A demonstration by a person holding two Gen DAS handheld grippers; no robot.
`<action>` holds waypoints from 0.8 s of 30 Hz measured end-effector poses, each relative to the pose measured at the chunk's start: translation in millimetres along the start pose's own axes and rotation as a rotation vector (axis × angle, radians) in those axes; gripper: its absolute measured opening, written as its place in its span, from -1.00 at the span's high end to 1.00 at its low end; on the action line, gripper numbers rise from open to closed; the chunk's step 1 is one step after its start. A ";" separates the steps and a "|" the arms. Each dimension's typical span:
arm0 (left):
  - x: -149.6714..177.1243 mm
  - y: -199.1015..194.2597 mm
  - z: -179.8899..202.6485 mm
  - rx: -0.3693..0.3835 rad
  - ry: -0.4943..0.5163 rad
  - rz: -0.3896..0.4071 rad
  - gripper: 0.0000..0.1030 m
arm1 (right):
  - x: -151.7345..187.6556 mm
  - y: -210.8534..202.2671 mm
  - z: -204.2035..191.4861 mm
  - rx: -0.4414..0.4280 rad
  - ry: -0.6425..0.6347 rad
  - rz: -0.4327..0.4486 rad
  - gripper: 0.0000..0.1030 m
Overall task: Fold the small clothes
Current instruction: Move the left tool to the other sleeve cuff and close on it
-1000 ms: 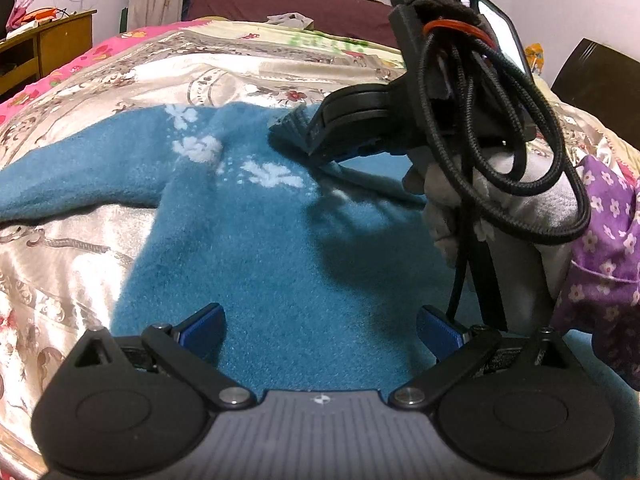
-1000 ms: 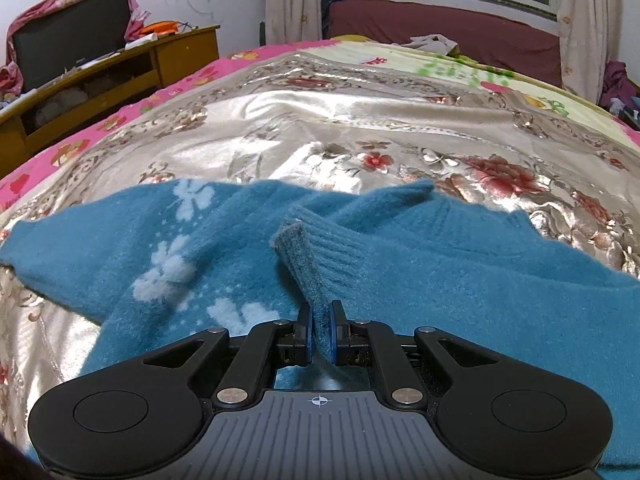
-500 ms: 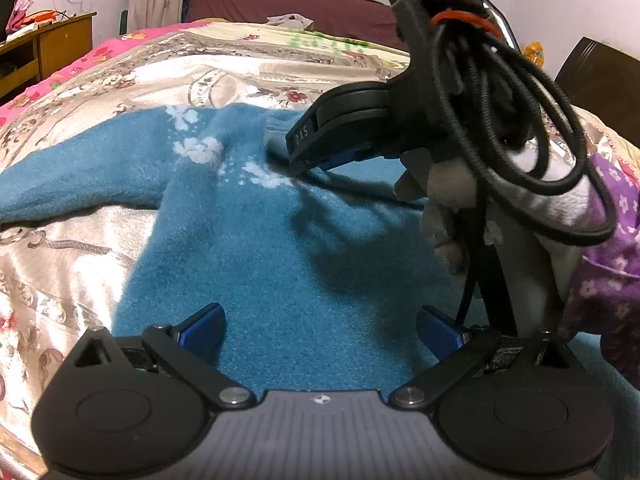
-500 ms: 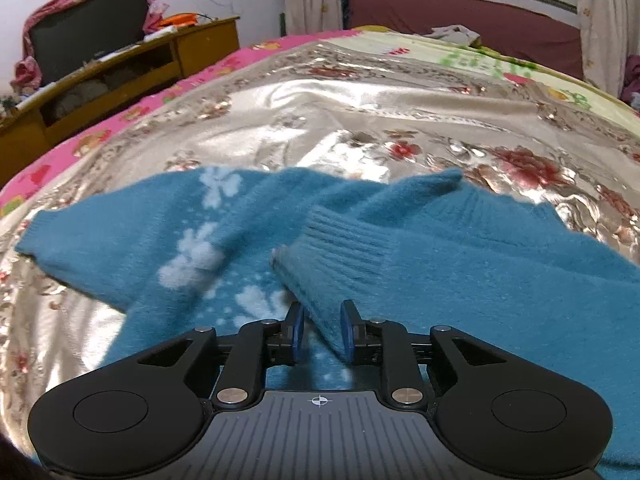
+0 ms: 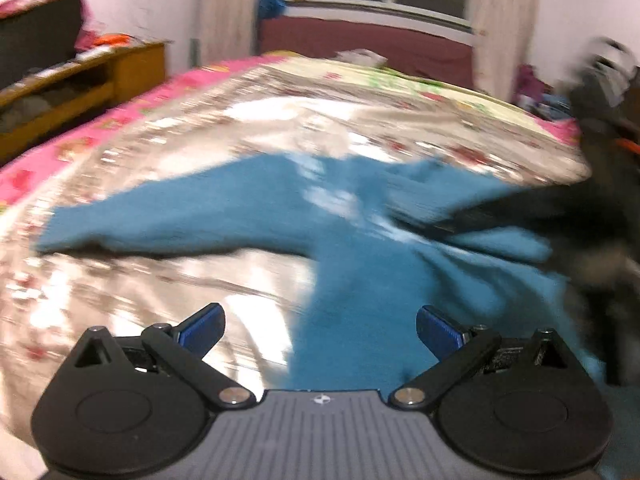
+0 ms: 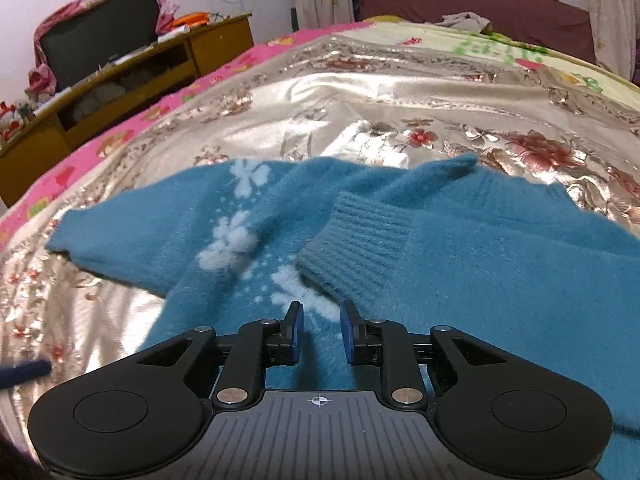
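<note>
A blue fuzzy sweater (image 6: 500, 280) with white flowers lies flat on the shiny floral bedspread (image 6: 360, 96). One sleeve is folded across the body, and its ribbed cuff (image 6: 360, 248) rests just ahead of my right gripper (image 6: 321, 312). That gripper is open by a narrow gap, with only the sweater's surface below it. The other sleeve (image 6: 132, 228) stretches out to the left. In the blurred left wrist view, my left gripper (image 5: 320, 320) stands wide open and holds nothing over the sweater's (image 5: 360, 280) left edge. The right gripper (image 5: 520, 216) shows there as a dark blur at the right.
A wooden cabinet (image 6: 132, 76) with a dark screen (image 6: 96, 40) stands left of the bed. A pink sheet (image 6: 132, 132) edges the bedspread. A maroon couch (image 6: 480, 4) and curtained window are at the far end, with a pale garment (image 6: 464, 20) near them.
My right gripper opened and let the sleeve cuff drop onto the sweater's body, then drew back a little. My left gripper swung to the left and upward, still open.
</note>
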State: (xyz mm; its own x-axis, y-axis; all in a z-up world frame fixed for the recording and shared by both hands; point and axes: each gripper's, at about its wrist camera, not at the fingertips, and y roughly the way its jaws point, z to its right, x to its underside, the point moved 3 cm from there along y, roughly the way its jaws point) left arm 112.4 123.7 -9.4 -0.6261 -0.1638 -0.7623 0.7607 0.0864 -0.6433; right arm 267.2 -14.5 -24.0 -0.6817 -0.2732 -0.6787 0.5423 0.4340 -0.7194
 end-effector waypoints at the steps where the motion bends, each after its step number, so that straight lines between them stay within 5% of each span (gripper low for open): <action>1: -3.2 1.2 -10.8 -0.026 -0.016 0.005 -1.00 | 1.5 -5.2 -1.7 -0.005 0.004 0.008 0.57; 9: -21.7 18.9 -127.1 -0.172 -0.317 -0.009 -0.75 | 13.3 -28.7 -20.4 -0.057 0.025 0.044 0.57; 13: -23.7 37.3 -176.9 -0.137 -0.529 -0.033 -0.12 | 20.7 -34.2 -28.3 -0.083 0.048 0.042 0.57; 24: -22.3 80.9 -217.9 -0.140 -0.799 -0.011 -0.07 | 38.1 -45.6 -34.5 -0.150 0.135 0.034 0.57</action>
State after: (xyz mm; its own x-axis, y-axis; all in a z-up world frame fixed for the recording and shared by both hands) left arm 150.6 348.4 -59.8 -0.2816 -0.8131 -0.5095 0.6935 0.1944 -0.6937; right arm 199.6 -15.1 -12.0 -0.7294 -0.1431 -0.6690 0.4937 0.5669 -0.6595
